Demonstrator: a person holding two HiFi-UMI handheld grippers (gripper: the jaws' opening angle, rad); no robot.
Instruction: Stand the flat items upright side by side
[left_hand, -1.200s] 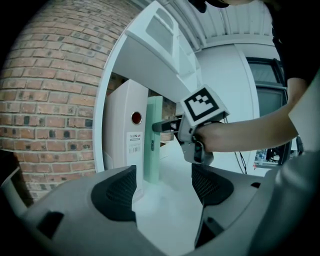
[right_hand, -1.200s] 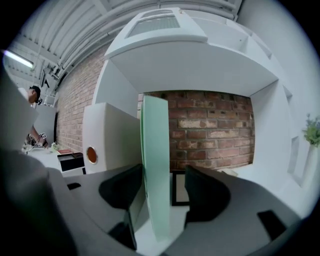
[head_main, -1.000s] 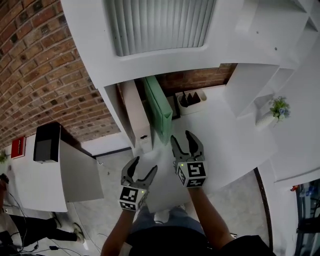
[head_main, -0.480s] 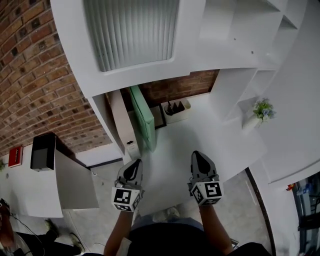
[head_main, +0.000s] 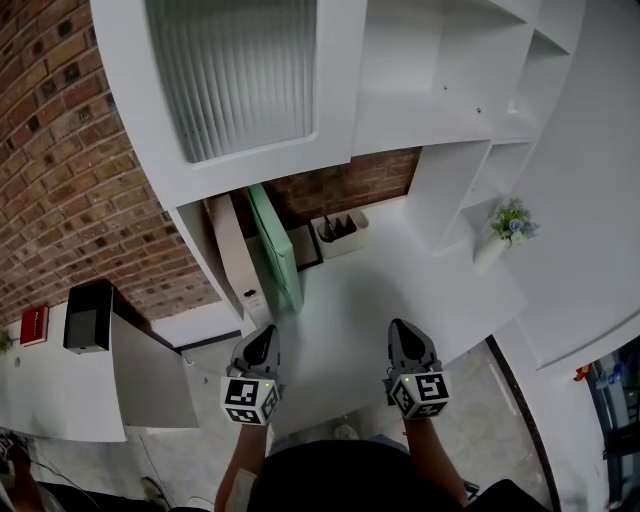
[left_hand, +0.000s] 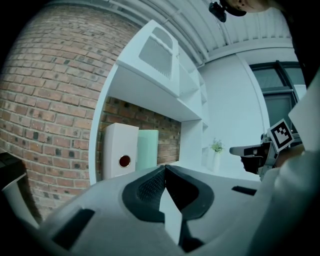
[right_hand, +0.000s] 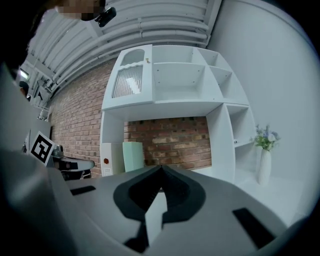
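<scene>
White desk: upright white binder beside green folder, well beyond closed jaws

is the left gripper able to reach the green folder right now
Probably yes: bare desk lies between the left gripper and the green folder, though its jaws are shut and must open.

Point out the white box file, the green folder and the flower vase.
white box file (left_hand: 120, 142), left gripper view, spine.
green folder (left_hand: 148, 149), left gripper view, front edge.
flower vase (right_hand: 264, 167), right gripper view, vase body.

The brick wall looks rough, the white shelf unit smooth and matt.
</scene>
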